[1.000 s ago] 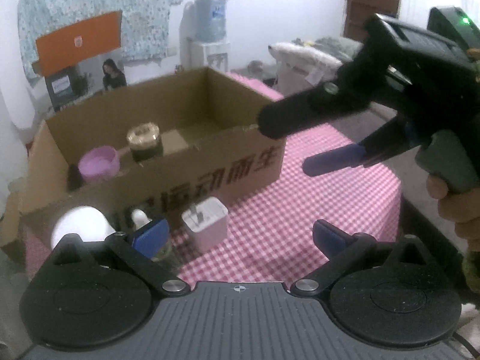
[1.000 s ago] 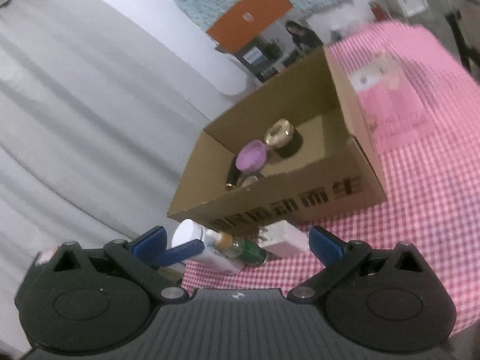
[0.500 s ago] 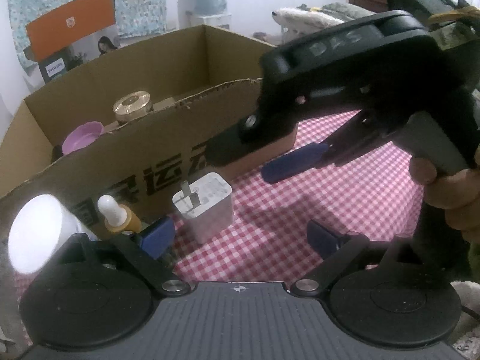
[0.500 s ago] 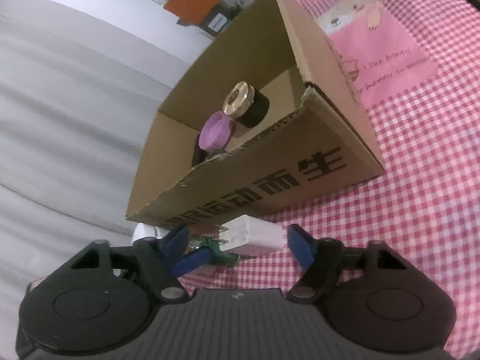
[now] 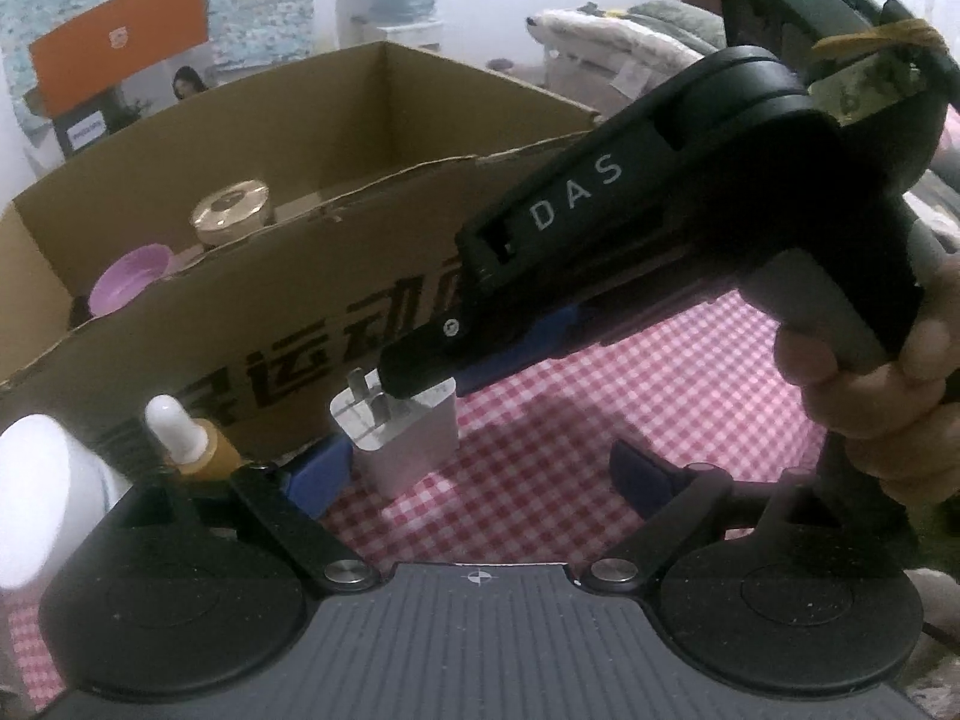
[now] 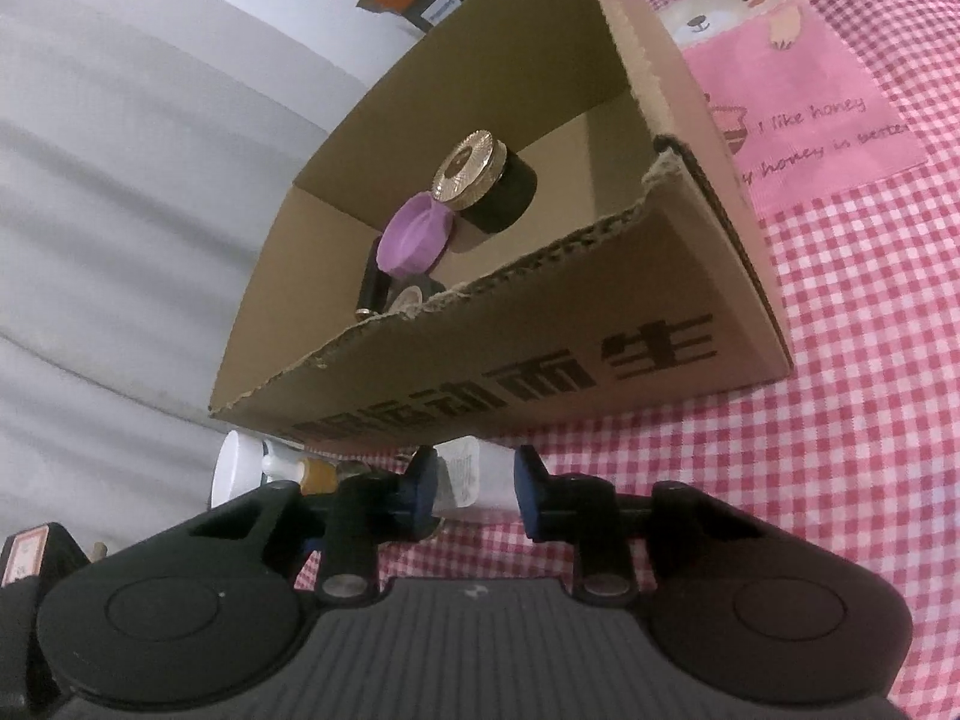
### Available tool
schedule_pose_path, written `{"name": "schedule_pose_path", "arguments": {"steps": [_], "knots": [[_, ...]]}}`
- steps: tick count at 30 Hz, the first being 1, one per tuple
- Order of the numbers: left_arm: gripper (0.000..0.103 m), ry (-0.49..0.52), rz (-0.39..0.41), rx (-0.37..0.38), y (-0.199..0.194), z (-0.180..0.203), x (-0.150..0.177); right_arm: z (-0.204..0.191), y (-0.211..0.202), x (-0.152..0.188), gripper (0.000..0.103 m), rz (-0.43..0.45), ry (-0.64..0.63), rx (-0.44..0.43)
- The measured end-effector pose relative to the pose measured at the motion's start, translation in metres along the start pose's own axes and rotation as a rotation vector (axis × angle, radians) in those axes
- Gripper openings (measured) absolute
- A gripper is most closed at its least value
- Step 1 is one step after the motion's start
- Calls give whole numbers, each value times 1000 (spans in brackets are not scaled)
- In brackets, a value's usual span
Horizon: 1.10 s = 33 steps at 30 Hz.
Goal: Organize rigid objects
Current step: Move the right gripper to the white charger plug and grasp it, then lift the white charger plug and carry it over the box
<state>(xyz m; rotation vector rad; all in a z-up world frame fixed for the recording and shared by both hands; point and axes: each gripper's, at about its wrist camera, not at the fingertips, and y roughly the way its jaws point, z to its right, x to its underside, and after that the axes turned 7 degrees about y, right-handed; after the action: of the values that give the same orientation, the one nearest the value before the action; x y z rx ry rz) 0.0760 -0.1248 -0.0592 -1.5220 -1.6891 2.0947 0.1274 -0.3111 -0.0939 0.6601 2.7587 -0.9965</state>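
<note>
A white plug charger (image 5: 408,432) stands on the checked cloth in front of the cardboard box (image 5: 336,306). My right gripper (image 6: 471,489) has its blue fingers closed on both sides of the charger (image 6: 474,480). In the left wrist view the right gripper's body (image 5: 600,240) reaches down over the charger. My left gripper (image 5: 474,474) is open and empty, just in front of the charger. Inside the box (image 6: 540,330) sit a gold-lidded black jar (image 6: 480,180), a purple lid (image 6: 414,234) and a dark tube (image 6: 372,282).
A dropper bottle with a white bulb (image 5: 186,432) and a white round cap (image 5: 36,492) lie left of the charger, by the box's front wall. A pink bear patch (image 6: 780,90) marks the cloth right of the box. White curtain hangs at the left.
My right gripper moved down to the charger and closed its fingers from wide open to around it. My left gripper came slightly closer to the box.
</note>
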Motion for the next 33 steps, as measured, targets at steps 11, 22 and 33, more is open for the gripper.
{"name": "schedule_pose_path", "arguments": {"steps": [11,22,33], "knots": [[93,105,25,73,5,22,-8,16,-30,7,30,43,15,64],[74,150,29,-43,11,22,-13,29,-49,17,31,72,49,72],[46,79,-28,-46,31,12,-19,29,-41,12,31,66,56,51]]}}
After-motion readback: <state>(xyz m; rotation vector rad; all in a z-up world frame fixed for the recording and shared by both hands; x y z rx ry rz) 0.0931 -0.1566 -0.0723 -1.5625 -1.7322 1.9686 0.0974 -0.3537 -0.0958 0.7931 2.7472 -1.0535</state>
